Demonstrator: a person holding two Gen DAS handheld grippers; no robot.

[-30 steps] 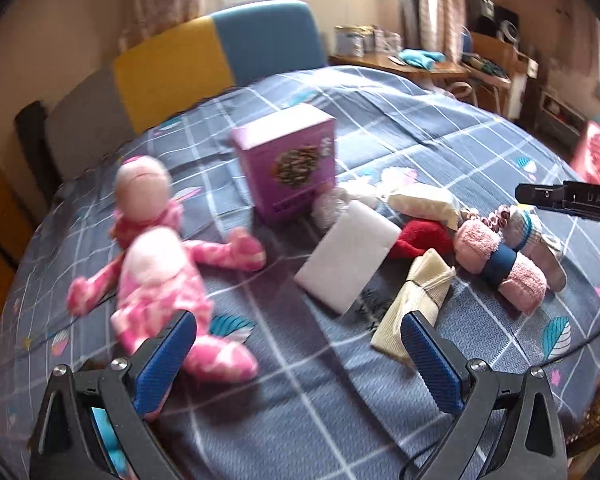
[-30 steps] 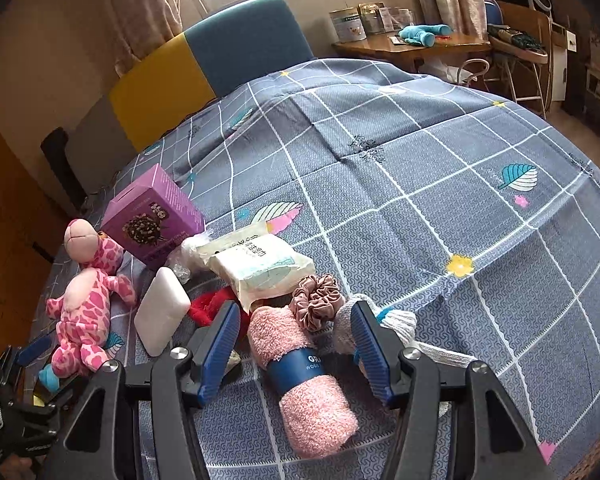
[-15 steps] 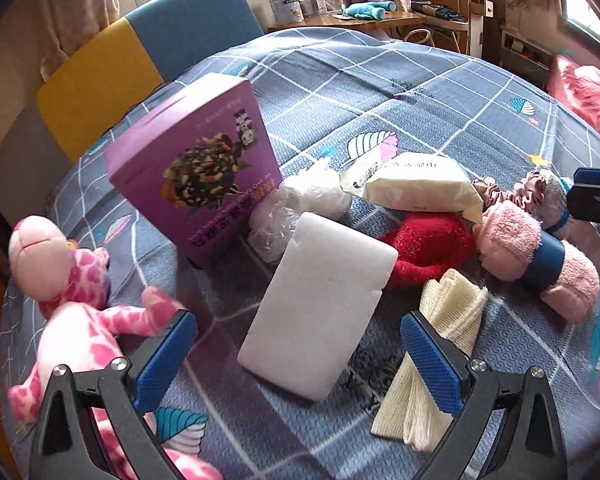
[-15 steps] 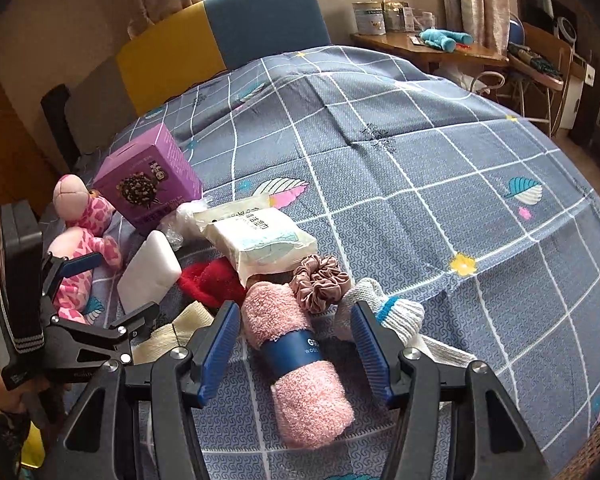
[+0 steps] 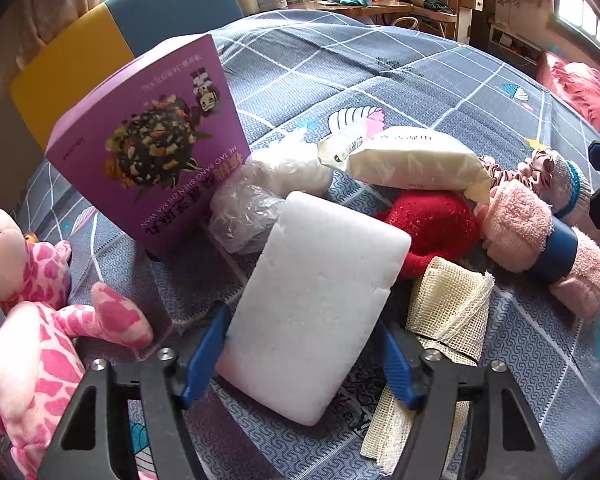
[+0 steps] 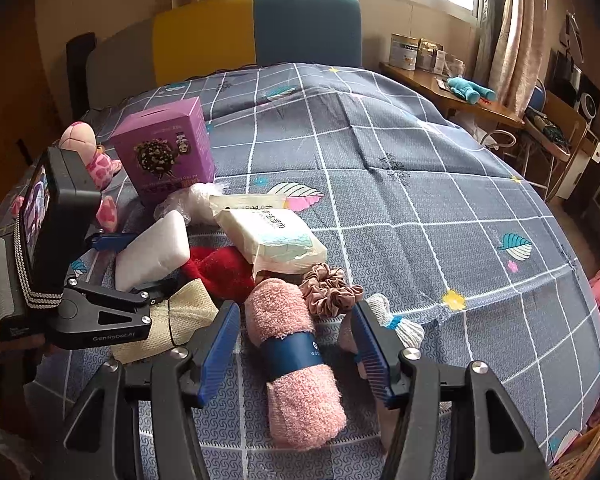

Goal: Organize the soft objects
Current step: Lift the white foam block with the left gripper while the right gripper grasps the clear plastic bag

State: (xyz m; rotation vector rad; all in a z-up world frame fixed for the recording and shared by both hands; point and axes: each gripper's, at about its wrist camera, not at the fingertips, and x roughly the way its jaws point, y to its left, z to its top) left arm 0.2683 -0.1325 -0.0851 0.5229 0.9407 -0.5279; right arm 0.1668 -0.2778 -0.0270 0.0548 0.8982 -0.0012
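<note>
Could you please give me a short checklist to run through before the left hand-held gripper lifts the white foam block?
1. The left hand-held gripper straddles the white rectangular foam block: ok.
2. Blue fingers firmly clamped on the block: cannot tell.
3. Cream mesh cloth clear of the right-side finger: not ok, it lies right against it.
4. Purple cardboard box clear of the block: ok, a gap shows.
5. Crinkled clear plastic bag free of the block's far end: cannot tell.
6. Right hand-held gripper out of the way: ok, open around the pink rolled towel.
</note>
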